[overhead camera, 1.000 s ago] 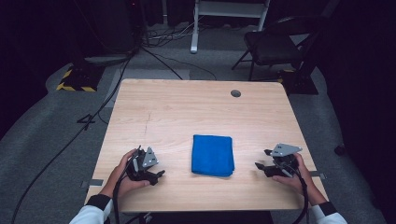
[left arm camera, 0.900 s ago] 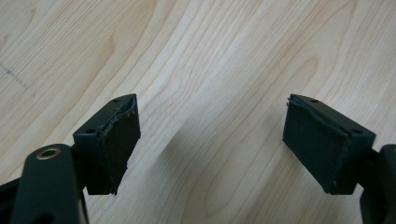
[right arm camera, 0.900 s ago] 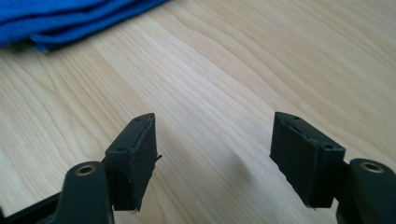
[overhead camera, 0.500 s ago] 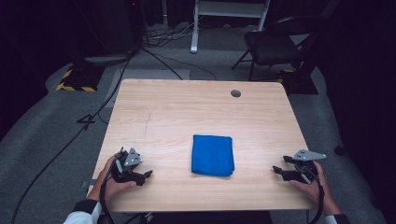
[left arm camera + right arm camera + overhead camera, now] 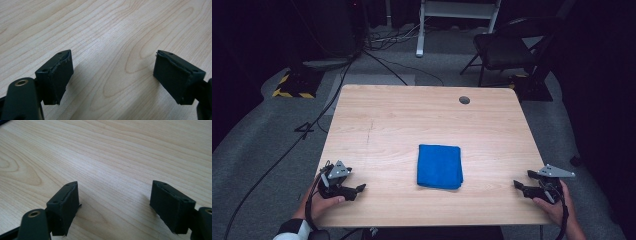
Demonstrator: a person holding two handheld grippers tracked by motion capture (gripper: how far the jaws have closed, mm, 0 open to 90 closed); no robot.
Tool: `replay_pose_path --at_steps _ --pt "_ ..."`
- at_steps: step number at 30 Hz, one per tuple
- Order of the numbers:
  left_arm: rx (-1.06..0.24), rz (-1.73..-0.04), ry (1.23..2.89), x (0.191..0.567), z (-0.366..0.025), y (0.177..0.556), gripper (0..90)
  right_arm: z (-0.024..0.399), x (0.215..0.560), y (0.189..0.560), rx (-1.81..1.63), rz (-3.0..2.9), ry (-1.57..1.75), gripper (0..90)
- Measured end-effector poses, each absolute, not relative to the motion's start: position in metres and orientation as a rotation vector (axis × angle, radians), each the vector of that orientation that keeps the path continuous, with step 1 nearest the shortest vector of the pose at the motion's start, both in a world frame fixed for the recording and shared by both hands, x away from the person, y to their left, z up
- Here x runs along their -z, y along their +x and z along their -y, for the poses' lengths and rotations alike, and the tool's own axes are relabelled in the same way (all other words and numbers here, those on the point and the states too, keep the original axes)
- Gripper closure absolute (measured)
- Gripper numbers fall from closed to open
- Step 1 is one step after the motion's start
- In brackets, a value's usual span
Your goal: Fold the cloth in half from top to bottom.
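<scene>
We see a soft, light blue cloth [image 5: 439, 166] folded near the table's [image 5: 412, 115] front edge. We would pinch one corner. Our left gripper [image 5: 357, 189] and right gripper [image 5: 518, 184] both have jaws wide apart, holding nothing.

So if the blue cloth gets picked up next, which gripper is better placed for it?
Probably the left gripper, though only slightly. Both are open and apart from the folded blue cloth. The left sits over the table with bare wood ahead; the right gripper hangs at the table's right edge.
</scene>
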State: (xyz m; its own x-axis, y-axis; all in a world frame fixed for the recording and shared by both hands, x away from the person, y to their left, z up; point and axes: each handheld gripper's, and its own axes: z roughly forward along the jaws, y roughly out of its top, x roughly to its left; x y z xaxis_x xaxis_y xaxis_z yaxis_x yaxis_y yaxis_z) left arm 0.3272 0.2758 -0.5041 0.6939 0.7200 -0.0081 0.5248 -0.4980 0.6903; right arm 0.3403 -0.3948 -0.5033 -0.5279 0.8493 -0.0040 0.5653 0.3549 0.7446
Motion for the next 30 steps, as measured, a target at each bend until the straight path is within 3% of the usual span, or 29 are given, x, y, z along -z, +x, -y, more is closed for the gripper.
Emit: replay_pose_path --at_steps 30 --pt "-0.361 -0.948 2.215 0.5043 -0.2756 0.3296 16.3 0.3956 0.5035 0.3408 -0.982 -2.206 1.266 22.5"
